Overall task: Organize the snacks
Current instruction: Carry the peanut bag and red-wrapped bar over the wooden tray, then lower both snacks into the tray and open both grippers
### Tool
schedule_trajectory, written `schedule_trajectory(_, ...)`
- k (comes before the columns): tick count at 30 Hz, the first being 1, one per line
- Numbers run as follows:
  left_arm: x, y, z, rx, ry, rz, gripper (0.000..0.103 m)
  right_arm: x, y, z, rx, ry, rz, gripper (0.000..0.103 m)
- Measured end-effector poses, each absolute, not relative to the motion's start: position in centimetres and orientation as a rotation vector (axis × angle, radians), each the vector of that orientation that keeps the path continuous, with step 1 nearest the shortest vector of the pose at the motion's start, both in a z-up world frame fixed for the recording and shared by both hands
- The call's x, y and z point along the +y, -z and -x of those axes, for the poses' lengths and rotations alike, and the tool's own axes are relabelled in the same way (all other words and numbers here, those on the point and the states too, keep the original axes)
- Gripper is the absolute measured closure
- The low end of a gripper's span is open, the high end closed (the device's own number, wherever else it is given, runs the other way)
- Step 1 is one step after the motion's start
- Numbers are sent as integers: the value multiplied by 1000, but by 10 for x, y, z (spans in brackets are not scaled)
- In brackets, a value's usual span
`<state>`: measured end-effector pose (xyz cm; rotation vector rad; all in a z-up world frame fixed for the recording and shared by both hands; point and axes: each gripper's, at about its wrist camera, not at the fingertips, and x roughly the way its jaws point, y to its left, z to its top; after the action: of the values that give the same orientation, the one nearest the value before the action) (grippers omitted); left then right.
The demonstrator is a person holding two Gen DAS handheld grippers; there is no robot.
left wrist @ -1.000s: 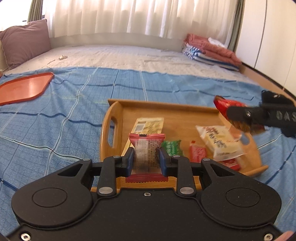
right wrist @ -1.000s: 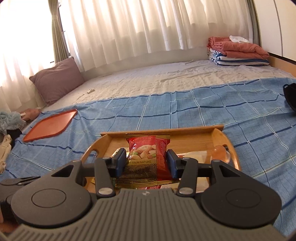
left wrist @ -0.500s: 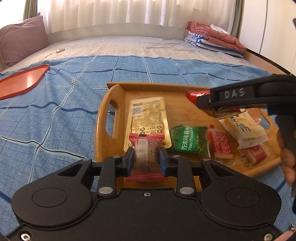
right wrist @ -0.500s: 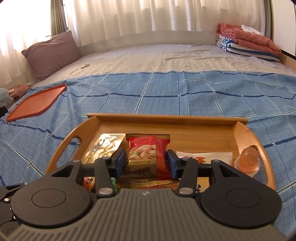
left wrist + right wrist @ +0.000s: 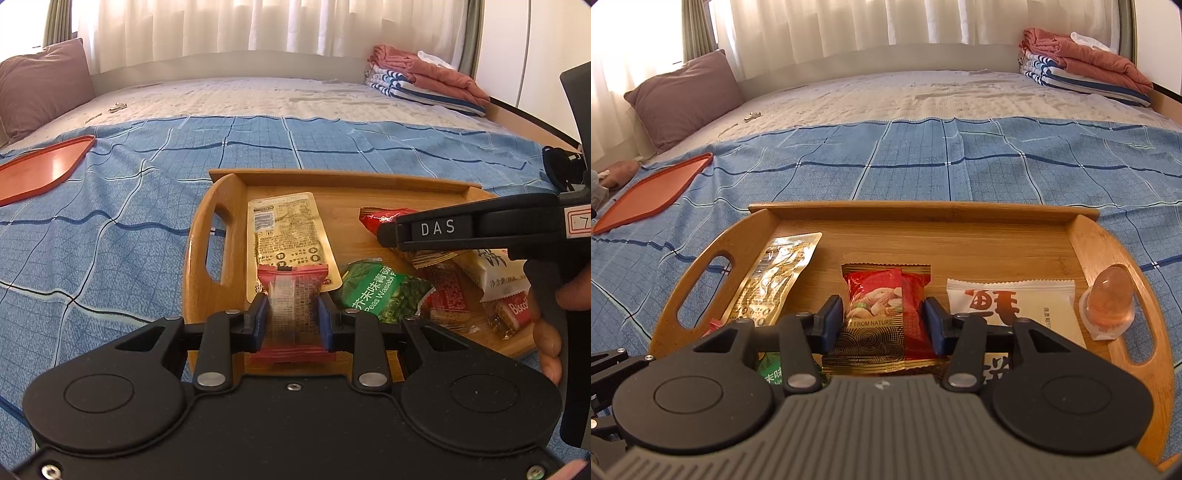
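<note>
A: Status, left to right?

B: Orange tray (image 5: 44, 170) far left on the blue checked blanket (image 5: 110, 240), well apart from the rest. Wooden tray (image 5: 199, 258) sits mid-blanket, handle cut-outs at both ends.

A: Left tongs?

B: Left gripper (image 5: 291, 314) clenched on a small red snack pack (image 5: 291, 295), blue pads pressing both sides. It hangs over the tray's near-left corner. Can't tell if the pack touches the wood.

A: What's in the tray?

B: Gold pouch (image 5: 288, 236) flat by the left handle, then a green wasabi peas bag (image 5: 376, 291), a red cracker pack (image 5: 447, 295), a white packet (image 5: 1012, 302), a Biscoff pack (image 5: 513, 310), and a clear jelly cup (image 5: 1108, 299) against the right handle.

A: Right tongs?

B: Right gripper (image 5: 882, 321) grasping a red nut packet (image 5: 882, 314), pads on its side edges, above the tray's middle between the gold pouch and white packet. A hand (image 5: 550, 317) shows on its grip.

A: Background?

B: Pillow (image 5: 683, 96) back left, folded bedding (image 5: 1082, 70) back right.
</note>
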<state>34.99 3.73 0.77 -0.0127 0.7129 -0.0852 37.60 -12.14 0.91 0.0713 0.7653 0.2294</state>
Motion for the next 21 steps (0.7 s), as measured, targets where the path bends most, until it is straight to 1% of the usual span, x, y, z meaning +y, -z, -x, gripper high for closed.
schedule_trajectory(1,37,-8,-350,714,84,13,76,-122,-10,-375,765,-231,-71,49)
schedule_trajectory(2,37,-9,-349,715,82,12,75,-122,-11,-375,762,-231,-68,46)
schedule_trajectory(3,37,-10,-348,711,79,9,75,-122,-12,-374,757,-235,-66,46)
schedule_trajectory(4,36,-11,-347,706,76,4,75,-122,-14,-372,749,-237,-65,37)
schedule_trajectory(5,35,-13,-345,701,74,-2,75,-123,-16,-371,744,-240,-69,34)
schedule_trajectory(7,33,-17,-341,688,73,-16,74,-124,-21,-366,737,-245,-84,34)
schedule_trajectory(8,33,-19,-339,684,75,-23,70,-125,-24,-364,731,-248,-91,33)
schedule_trajectory(9,32,-22,-337,682,78,-27,63,-125,-27,-361,727,-253,-93,33)
schedule_trajectory(13,30,-35,-324,664,83,-37,52,-129,-39,-349,709,-256,-91,31)
schedule_trajectory(15,30,-42,-315,652,84,-41,41,-134,-47,-342,701,-255,-95,29)
schedule_trajectory(16,30,-46,-309,643,88,-43,38,-136,-52,-337,691,-257,-94,28)
schedule_trajectory(18,30,-54,-297,626,102,-47,25,-141,-62,-327,672,-260,-84,25)
schedule_trajectory(21,29,-67,-279,613,113,-52,20,-147,-76,-308,647,-268,-78,23)
